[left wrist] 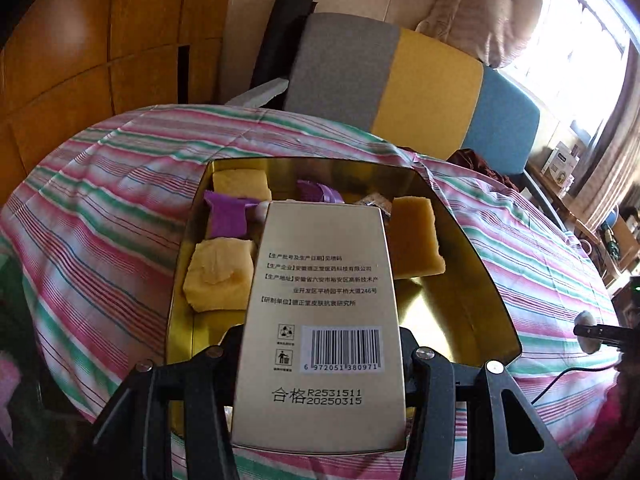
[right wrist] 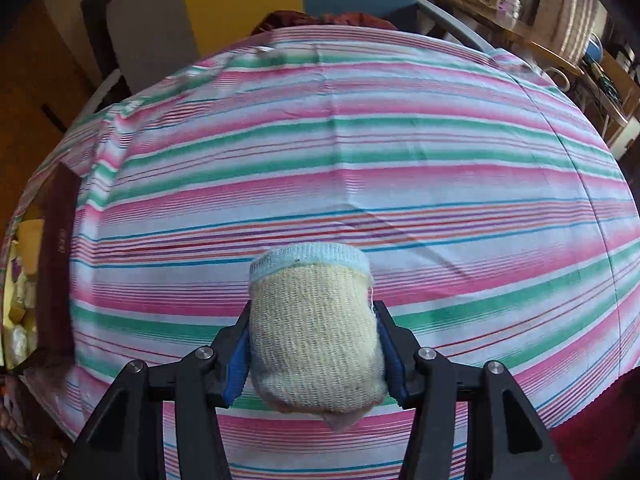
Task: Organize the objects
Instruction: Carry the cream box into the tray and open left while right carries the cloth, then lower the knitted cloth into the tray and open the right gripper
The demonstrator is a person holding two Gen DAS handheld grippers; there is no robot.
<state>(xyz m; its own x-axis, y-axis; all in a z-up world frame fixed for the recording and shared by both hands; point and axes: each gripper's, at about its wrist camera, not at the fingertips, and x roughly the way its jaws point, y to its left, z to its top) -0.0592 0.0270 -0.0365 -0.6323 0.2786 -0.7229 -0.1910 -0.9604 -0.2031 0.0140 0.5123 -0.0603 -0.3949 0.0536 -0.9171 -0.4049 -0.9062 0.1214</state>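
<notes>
While the left gripper (left wrist: 320, 344) clamps a gold carton (left wrist: 320, 320) with a barcode between its jaws, that carton hangs over an open gold tin (left wrist: 472, 280) on the striped cloth (left wrist: 100, 208). Inside the tin, yellow sponge blocks (left wrist: 220, 276) lie at nine and two o'clock of the carton, purple pieces (left wrist: 228, 216) at eleven. Across the cloth, the right gripper (right wrist: 316, 344) squeezes a rolled cream sock (right wrist: 316, 328) above bare stripes; the tin's edge (right wrist: 16, 280) shows at nine o'clock.

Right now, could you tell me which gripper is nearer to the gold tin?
Left. The left gripper holds a box right over the gold tin; the right gripper holds a sock roll off to its side.
</notes>
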